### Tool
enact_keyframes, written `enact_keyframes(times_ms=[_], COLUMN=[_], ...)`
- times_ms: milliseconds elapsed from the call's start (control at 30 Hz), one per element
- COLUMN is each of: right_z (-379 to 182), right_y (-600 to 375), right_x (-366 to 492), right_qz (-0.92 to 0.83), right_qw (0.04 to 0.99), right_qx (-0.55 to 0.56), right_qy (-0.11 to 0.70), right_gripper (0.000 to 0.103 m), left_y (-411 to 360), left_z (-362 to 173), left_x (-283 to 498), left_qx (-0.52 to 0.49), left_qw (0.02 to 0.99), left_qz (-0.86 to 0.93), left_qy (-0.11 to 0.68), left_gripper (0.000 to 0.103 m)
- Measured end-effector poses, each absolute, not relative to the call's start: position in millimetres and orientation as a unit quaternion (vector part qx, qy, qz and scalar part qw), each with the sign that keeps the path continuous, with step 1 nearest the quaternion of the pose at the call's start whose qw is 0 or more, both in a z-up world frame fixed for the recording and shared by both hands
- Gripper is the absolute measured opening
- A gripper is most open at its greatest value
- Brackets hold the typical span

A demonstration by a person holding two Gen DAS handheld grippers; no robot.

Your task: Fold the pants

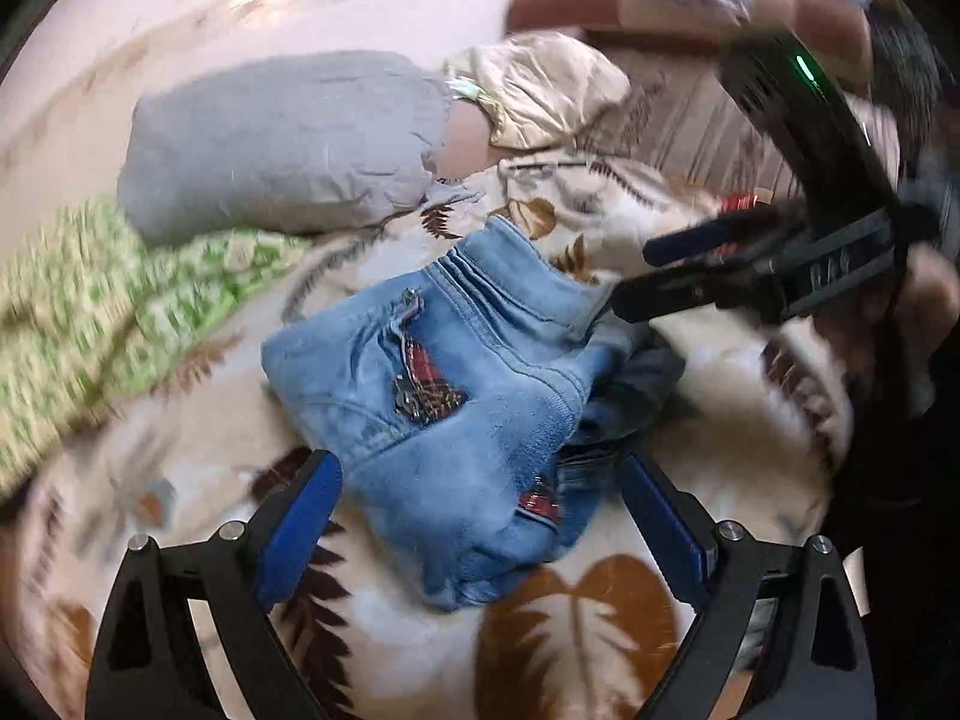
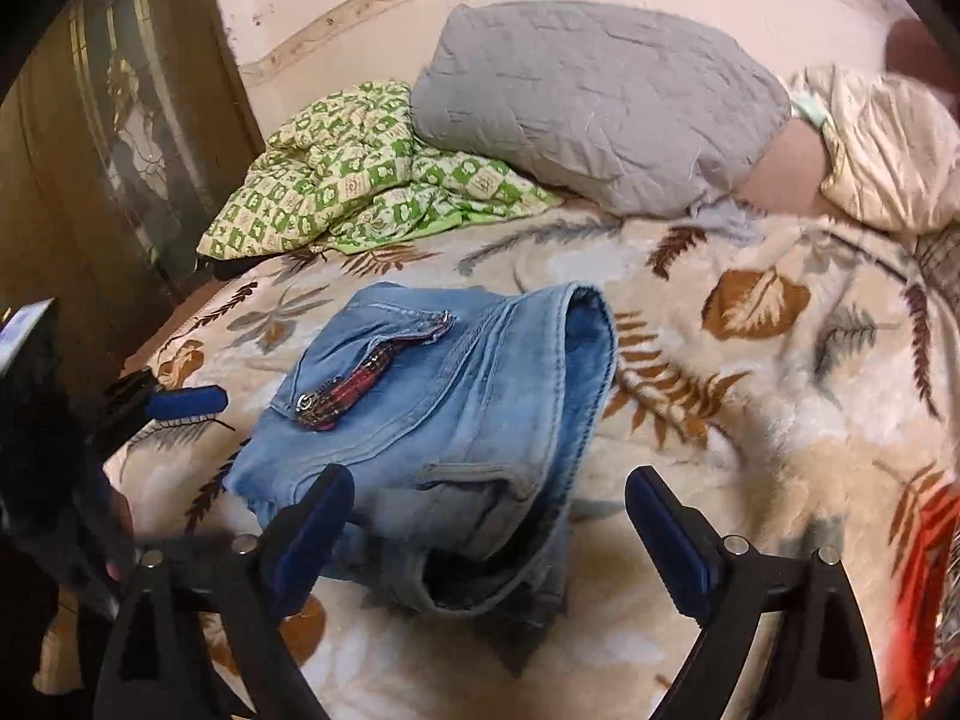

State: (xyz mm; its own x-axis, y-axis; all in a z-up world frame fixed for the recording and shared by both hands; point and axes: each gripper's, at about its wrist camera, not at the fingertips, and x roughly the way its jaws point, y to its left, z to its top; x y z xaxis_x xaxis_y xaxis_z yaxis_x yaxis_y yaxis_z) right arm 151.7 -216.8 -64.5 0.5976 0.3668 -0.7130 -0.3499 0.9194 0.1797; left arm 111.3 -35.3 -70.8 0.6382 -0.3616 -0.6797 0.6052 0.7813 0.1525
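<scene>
A bed fills both views, covered by a cream plush blanket (image 2: 750, 420) printed with brown and grey leaves and ferns. On the middle of it lie the pants (image 2: 432, 408), light-blue denim folded into a compact bundle, with a red plaid trim and a metal snap along one pocket (the waistband opening gapes toward the right wrist camera).

At the head of the bed a grey quilted pillow (image 2: 600, 102) leans against a pale wall with a beige border band. Beside it lies a crumpled green-and-cream checked cloth (image 2: 360, 180), and on its other side a shiny beige pillow (image 2: 888, 144). A dark wooden door or cabinet front (image 2: 120, 150) with a glass panel stands at the left edge of the right wrist view. Something red and blurred shows at that view's lower right edge; what it is I cannot tell.

The left gripper (image 1: 480, 522) hovers over the near end of the bundle, its blue-padded fingers (image 1: 300, 528) spread wide on either side of the denim without pressing it. The right gripper (image 2: 486, 546) likewise stands with its fingers far apart, one pad in front of the bundle's near edge, nothing clamped. In the left wrist view it reaches in from the right, blurred, with the person's hand (image 1: 924, 306) behind it.
</scene>
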Motion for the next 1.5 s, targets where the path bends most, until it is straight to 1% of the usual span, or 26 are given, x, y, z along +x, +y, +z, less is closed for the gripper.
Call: enact_keyframes(times_ms=[67, 100, 133, 167, 200, 233, 267, 300, 367, 400, 467, 500, 533, 567, 600, 633, 667, 700, 733, 833, 933, 1033, 1100, 1233, 1333, 1500], right_z=[-70, -73, -77, -81, -85, -92, -97, -101, -108, -111, -115, -115, -112, -108, -100, -89, -78, -66, -49, -2, 34, 66, 77, 78, 59, 26], right_y=[-217, -216, -216, -215, -213, -210, -206, -203, -197, -201, -215, -219, -220, -220, -220, -221, -222, -224, -227, -228, -223, -218, -212, -207, -209, -215], right_x=[157, 159, 162, 165, 168, 172, 174, 174, 170, 170, 174, 175, 174, 171, 166, 161, 155, 148, 135, 97, 70, 44, 30, 7, -5, -24], right_qz=[0.205, 0.207, 0.21, 0.212, 0.212, 0.219, 0.233, 0.236, 0.222, 0.216, 0.206, 0.197, 0.201, 0.206, 0.211, 0.203, 0.195, 0.187, 0.173, 0.129, 0.065, 0.018, -0.005, -0.024, -0.022, -0.029], right_qw=[0.886, 0.883, 0.879, 0.875, 0.872, 0.862, 0.854, 0.85, 0.857, 0.858, 0.857, 0.859, 0.86, 0.861, 0.862, 0.867, 0.873, 0.879, 0.893, 0.932, 0.954, 0.966, 0.969, 0.97, 0.965, 0.955], right_qx=[0.028, 0.034, 0.039, 0.043, 0.044, 0.046, 0.05, 0.044, 0.009, 0.014, 0.041, 0.045, 0.052, 0.054, 0.056, 0.053, 0.046, 0.04, 0.035, -0.003, -0.045, -0.061, -0.068, -0.066, -0.053, -0.024], right_qy=[0.415, 0.42, 0.426, 0.432, 0.44, 0.454, 0.463, 0.469, 0.465, 0.466, 0.471, 0.471, 0.467, 0.463, 0.458, 0.452, 0.445, 0.437, 0.414, 0.338, 0.29, 0.252, 0.238, 0.233, 0.255, 0.295], right_gripper=[0.093, 0.093, 0.089, 0.081, 0.06, 0.035, 0.03, 0.029, 0.026, 0.021, 0.013, 0.013, 0.014, 0.014, 0.02, 0.031, 0.046, 0.089, 0.103, 0.103, 0.103, 0.103, 0.103, 0.103, 0.103, 0.103], left_y=[-37, -38, -40, -42, -43, -44, -43, -45, -47, -45, -42, -42, -42, -42, -41, -39, -33, -27, -20, -6, 4, 7, 5, 6, 9, 12], left_z=[-74, -77, -78, -85, -88, -91, -92, -94, -100, -102, -100, -97, -91, -84, -76, -69, -53, -38, -20, 20, 48, 61, 62, 49, 30, 10], left_x=[114, 118, 120, 125, 128, 130, 126, 124, 120, 120, 125, 126, 123, 119, 115, 111, 103, 93, 80, 53, 32, 20, 18, 13, 4, -12], left_qx=[0.208, 0.215, 0.222, 0.234, 0.234, 0.228, 0.228, 0.239, 0.265, 0.259, 0.238, 0.231, 0.225, 0.214, 0.2, 0.185, 0.161, 0.14, 0.116, 0.065, 0.019, -0.005, -0.005, -0.021, -0.035, -0.032], left_qw=[0.888, 0.887, 0.886, 0.881, 0.874, 0.871, 0.872, 0.869, 0.861, 0.861, 0.863, 0.865, 0.869, 0.874, 0.877, 0.88, 0.894, 0.911, 0.928, 0.952, 0.968, 0.976, 0.978, 0.972, 0.964, 0.957], left_qz=[-0.258, -0.255, -0.251, -0.248, -0.255, -0.262, -0.26, -0.259, -0.263, -0.264, -0.266, -0.264, -0.262, -0.26, -0.257, -0.255, -0.243, -0.225, -0.208, -0.166, -0.121, -0.077, -0.058, -0.026, -0.012, -0.007], left_qy=[0.319, 0.319, 0.319, 0.328, 0.341, 0.349, 0.346, 0.347, 0.346, 0.35, 0.358, 0.358, 0.354, 0.351, 0.354, 0.354, 0.341, 0.316, 0.286, 0.25, 0.219, 0.205, 0.201, 0.232, 0.262, 0.29], left_gripper=[0.093, 0.088, 0.081, 0.056, 0.04, 0.037, 0.035, 0.031, 0.031, 0.031, 0.03, 0.031, 0.033, 0.037, 0.058, 0.075, 0.1, 0.103, 0.103, 0.103, 0.103, 0.103, 0.103, 0.103, 0.103, 0.103])
